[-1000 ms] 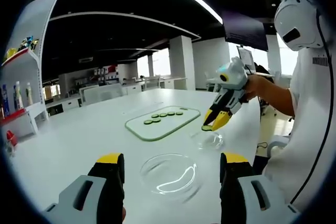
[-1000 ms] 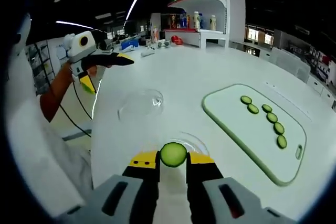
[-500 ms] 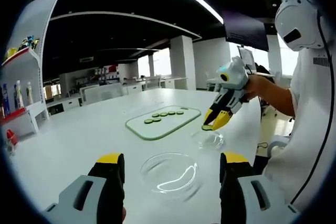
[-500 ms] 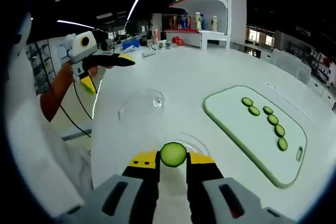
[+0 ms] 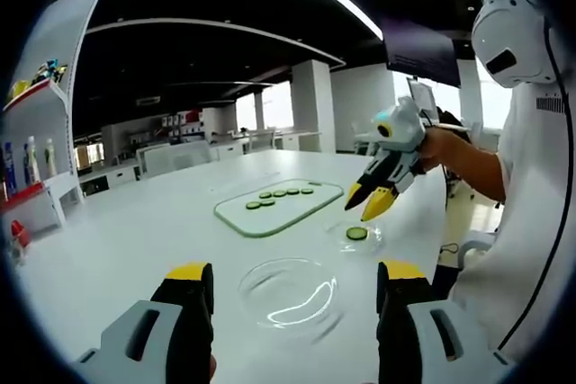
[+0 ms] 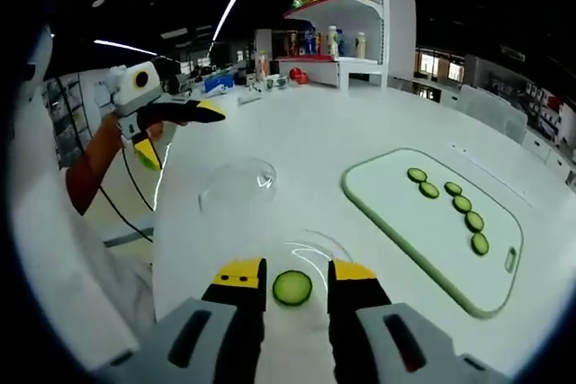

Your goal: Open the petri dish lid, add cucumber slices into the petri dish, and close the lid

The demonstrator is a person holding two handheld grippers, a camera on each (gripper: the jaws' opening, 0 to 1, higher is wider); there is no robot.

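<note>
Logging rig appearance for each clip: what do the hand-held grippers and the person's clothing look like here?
The right hand-held gripper has a white body with black jaws ending in yellow tips. The left hand-held gripper looks the same, with grey housings at the jaw bases. A thin black cable trails from it. The person wears a white garment with a black cord.

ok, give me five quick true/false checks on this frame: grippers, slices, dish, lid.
1. The right gripper is shut on a cucumber slice. False: it is open, and the slice lies in the petri dish.
2. Five slices lie on the cutting board. True.
3. The lid sits on the dish. False: it lies apart on the table.
4. The left gripper is open. True.
5. The board is empty. False: slices lie in a row on it.
</note>
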